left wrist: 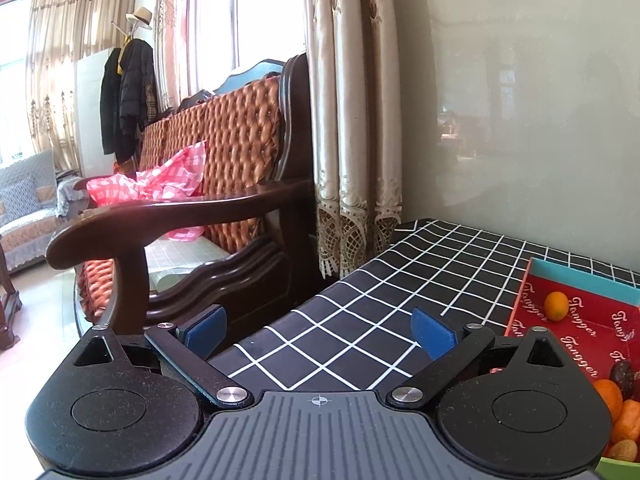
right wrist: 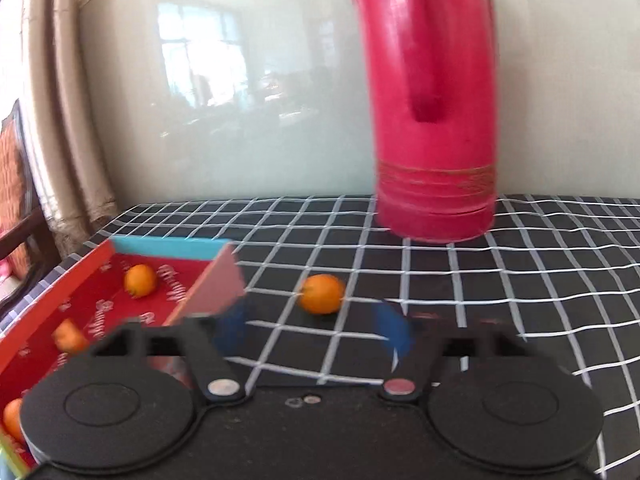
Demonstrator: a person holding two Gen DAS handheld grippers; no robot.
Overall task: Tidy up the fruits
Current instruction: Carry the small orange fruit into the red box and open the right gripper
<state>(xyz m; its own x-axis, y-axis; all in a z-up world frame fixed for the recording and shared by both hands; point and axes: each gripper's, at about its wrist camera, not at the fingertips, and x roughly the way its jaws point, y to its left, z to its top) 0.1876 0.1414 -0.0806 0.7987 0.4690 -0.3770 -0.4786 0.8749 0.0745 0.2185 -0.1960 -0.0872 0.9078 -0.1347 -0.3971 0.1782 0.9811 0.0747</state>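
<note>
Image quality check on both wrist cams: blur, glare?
Left wrist: sharp, but the window is blown out; fisheye bends the wall trim. Right wrist: motion-blurred, smearing the red jug and loose orange; the glossy wall panel mirrors the room.

The left gripper [left wrist: 320,330] has blue pads on its fingers [left wrist: 432,332], black link arms with silver screws, two round black hubs, and a ribbed grey body bearing a crosshair mark at 12 o'clock. The right gripper [right wrist: 314,330], blurred, seems built the same, with blue fingers [right wrist: 394,330].
</note>
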